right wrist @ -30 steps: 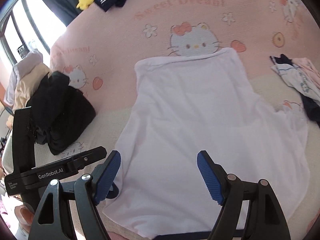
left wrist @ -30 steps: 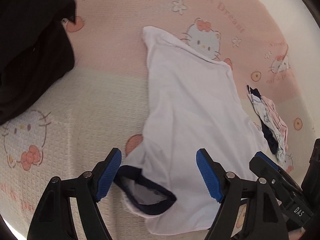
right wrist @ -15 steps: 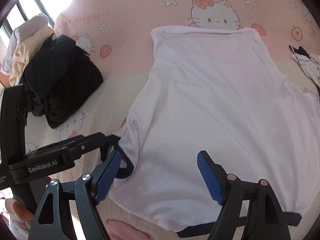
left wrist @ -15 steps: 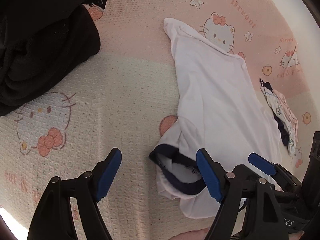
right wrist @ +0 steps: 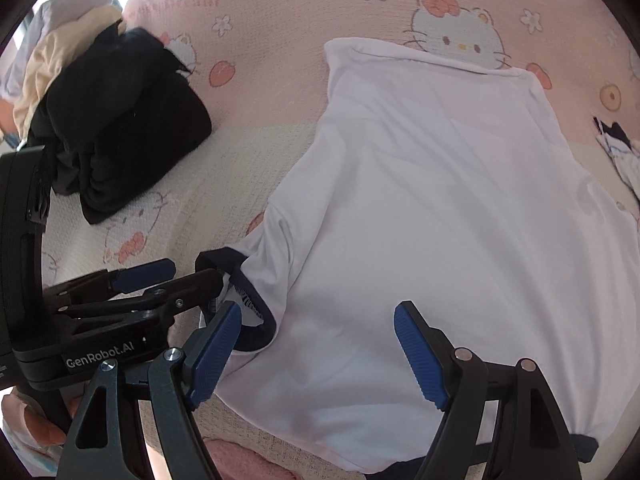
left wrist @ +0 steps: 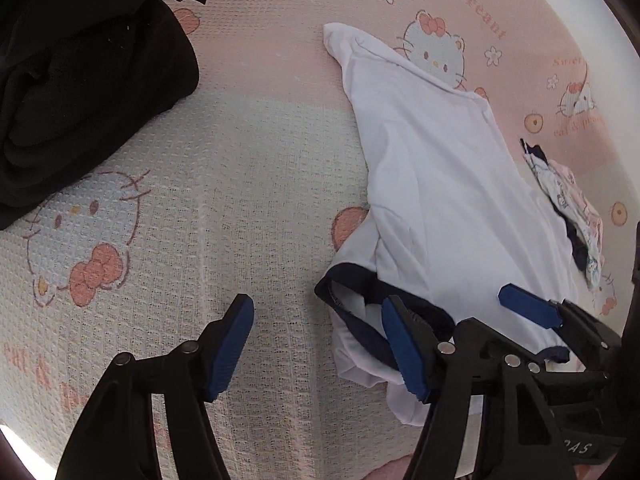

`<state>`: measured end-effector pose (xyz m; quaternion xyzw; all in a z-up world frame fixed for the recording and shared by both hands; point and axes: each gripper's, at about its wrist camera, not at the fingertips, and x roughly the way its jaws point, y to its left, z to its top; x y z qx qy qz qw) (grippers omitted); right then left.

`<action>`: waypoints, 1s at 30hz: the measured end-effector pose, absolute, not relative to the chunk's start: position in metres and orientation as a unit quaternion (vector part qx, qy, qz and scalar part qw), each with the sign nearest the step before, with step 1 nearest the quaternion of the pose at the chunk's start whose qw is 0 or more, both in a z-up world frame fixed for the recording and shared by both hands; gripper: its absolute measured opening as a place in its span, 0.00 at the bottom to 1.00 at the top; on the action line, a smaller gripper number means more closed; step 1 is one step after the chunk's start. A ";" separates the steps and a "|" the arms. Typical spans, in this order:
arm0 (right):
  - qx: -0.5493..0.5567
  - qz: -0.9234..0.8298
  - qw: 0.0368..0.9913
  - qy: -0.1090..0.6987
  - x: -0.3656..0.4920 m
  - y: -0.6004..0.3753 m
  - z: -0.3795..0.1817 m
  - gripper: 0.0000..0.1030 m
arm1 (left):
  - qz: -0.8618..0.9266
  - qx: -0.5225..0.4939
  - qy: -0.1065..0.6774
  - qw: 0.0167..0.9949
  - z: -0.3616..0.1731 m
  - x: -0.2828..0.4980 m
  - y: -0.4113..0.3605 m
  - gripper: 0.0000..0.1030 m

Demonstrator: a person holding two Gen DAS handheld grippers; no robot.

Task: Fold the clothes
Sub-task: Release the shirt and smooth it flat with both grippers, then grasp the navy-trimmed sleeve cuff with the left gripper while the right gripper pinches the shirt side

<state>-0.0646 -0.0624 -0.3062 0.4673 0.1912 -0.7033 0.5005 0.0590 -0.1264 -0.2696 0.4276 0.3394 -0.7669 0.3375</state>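
A white T-shirt (left wrist: 440, 180) (right wrist: 440, 200) with navy trim lies flat on the cartoon-cat bedspread (left wrist: 240, 180). Its near sleeve, with a navy cuff (left wrist: 340, 278) (right wrist: 216, 258), is bunched at the shirt's left. My left gripper (left wrist: 318, 348) (right wrist: 194, 272) hovers just over the bedspread and its jaws are closing. Only bedspread lies between them, while the right finger overlaps the cuff. My right gripper (right wrist: 318, 356) is open low over the shirt's near part, beside the sleeve, with white cloth under the gap. One of its pads (left wrist: 528, 308) shows in the left wrist view.
A heap of black clothes (left wrist: 80, 80) (right wrist: 120, 132) lies at the left, with cream and white garments (right wrist: 56, 52) behind it. A small printed garment (left wrist: 568, 200) (right wrist: 616, 148) lies right of the shirt. A hand (right wrist: 36, 424) holds the left gripper.
Both grippers have sunk closer to the shirt. The left one shifted so the cuff now sits at its right finger instead of between the jaws, and its jaws have narrowed.
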 end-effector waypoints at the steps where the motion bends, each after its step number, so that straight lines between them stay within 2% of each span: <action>1: 0.465 -0.704 0.499 0.198 -0.064 -0.064 -0.308 0.76 | -0.765 0.433 0.336 0.339 -0.272 0.059 -0.127 0.62; 8: 0.456 -0.707 0.495 0.217 -0.066 -0.072 -0.316 0.76 | -0.761 0.442 0.328 0.343 -0.273 0.064 -0.130 0.62; 12: 0.428 -0.705 0.506 0.253 -0.055 -0.080 -0.316 0.76 | -0.769 0.453 0.289 0.346 -0.271 0.064 -0.133 0.60; 17: 0.376 -0.700 0.518 0.316 -0.035 -0.082 -0.322 0.76 | -0.820 0.458 0.175 0.295 -0.269 0.050 -0.119 0.47; 19: 0.366 -0.698 0.522 0.326 -0.032 -0.080 -0.322 0.76 | -0.818 0.490 0.143 0.267 -0.279 0.037 -0.117 0.36; 20: 0.363 -0.699 0.523 0.326 -0.031 -0.080 -0.322 0.76 | -0.821 0.489 0.140 0.257 -0.281 0.034 -0.118 0.34; 22: 0.360 -0.702 0.523 0.323 -0.032 -0.079 -0.321 0.76 | -0.830 0.479 0.148 0.245 -0.279 0.033 -0.121 0.26; 26: 0.365 -0.706 0.520 0.313 -0.039 -0.078 -0.321 0.76 | -0.825 0.469 0.203 0.240 -0.278 0.037 -0.136 0.21; 30: 0.360 -0.712 0.519 0.307 -0.038 -0.081 -0.320 0.76 | -0.822 0.430 0.290 0.236 -0.277 0.051 -0.150 0.18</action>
